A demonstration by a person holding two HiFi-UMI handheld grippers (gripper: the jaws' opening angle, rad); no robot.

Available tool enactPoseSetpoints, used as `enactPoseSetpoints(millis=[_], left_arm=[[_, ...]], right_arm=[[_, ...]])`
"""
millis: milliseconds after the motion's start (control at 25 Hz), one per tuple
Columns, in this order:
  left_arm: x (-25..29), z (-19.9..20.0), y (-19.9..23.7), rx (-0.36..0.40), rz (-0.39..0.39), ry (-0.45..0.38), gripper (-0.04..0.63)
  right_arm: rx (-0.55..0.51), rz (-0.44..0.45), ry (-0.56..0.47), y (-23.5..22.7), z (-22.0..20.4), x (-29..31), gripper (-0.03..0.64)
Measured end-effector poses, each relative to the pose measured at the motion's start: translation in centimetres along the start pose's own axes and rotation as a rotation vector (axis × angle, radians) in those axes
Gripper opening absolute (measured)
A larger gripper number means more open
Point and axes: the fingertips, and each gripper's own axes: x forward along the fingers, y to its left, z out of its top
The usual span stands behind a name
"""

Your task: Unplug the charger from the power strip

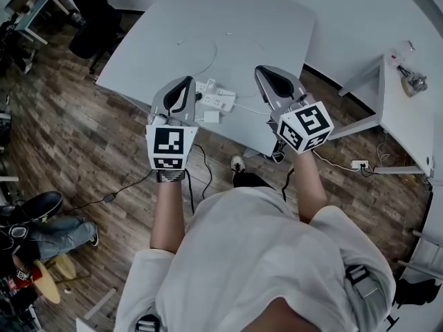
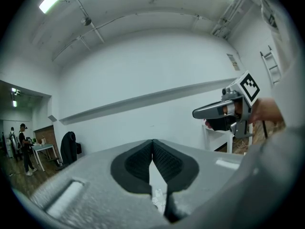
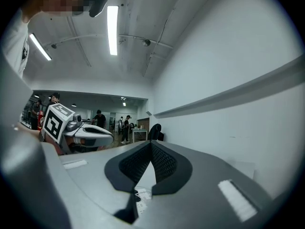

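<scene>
Looking at the table (image 1: 263, 26): it's mostly bare white top, with everything that matters for the task bunched at the near edge. That's probably why we're standing right up against that side.
Left gripper (image 1: 181, 85): jaws are closed with the pads meeting and nothing between them. It's held out about level just left of the strip, and our guess is it's there to pin the strip down while the other one pulls.
Right gripper (image 1: 268, 75): this one's also closed and empty, and it sits off to the strip's right, a bit apart from it. It'll have to open before it can take anything.
Power strip (image 1: 218, 99): it's white and lies flat near the table edge between the two grippers. A white cable (image 1: 252, 109) runs off its right end.
Charger (image 1: 211, 117): we take the small white block snug against the strip's near side for it. From above we can't tell which socket it sits in.
Marker cubes: the left cube (image 1: 169, 147) and the right cube (image 1: 306, 125) carry black-and-white square codes, no words.
Writing: there's no brand we can read anywhere. The strip shows some print between the right jaws, but it's too small to make out.
</scene>
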Motion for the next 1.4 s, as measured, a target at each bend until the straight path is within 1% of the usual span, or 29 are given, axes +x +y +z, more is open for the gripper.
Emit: enactPoseSetpoints(millis=[200, 520, 680, 840, 1040, 1160, 1240, 1400], left_arm=[[4.2, -2.6, -0.7, -0.033, -0.017, 0.084, 0.005], [8.7, -7.0, -1.1, -0.106, -0.002, 0.177, 0.006], [10.3, -8.9, -1.1, -0.124, 0.006, 0.216, 0.034], [11.0, -11.0, -1.1, -0.151, 0.004, 0.259, 0.049], [12.6, -13.2, -1.4, -0.179, -0.026, 0.314, 0.092], [13.4, -14.8, -1.4, -0.201, -0.042, 0.342, 0.104], [13.8, -16.1, -1.5, -0.216, -0.058, 0.371, 0.123], [14.4, -18.7, -1.8, -0.246, -0.088, 0.432, 0.138]], right_arm=[[0.011, 0.027, 0.031, -2.4, -2.2, 2.2, 0.002], [0.050, 0.065, 0.077, -5.6, -6.5, 5.5, 0.002], [0.062, 0.089, 0.100, -6.5, -8.5, 7.2, 0.002], [0.084, 0.130, 0.134, -6.1, -10.3, 8.8, 0.002], [0.090, 0.182, 0.198, -5.7, -13.2, 10.1, 0.002], [0.106, 0.185, 0.235, -5.9, -15.1, 11.0, 0.002], [0.113, 0.181, 0.257, -6.0, -16.3, 11.6, 0.002], [0.134, 0.178, 0.308, -6.0, -18.8, 12.6, 0.002]])
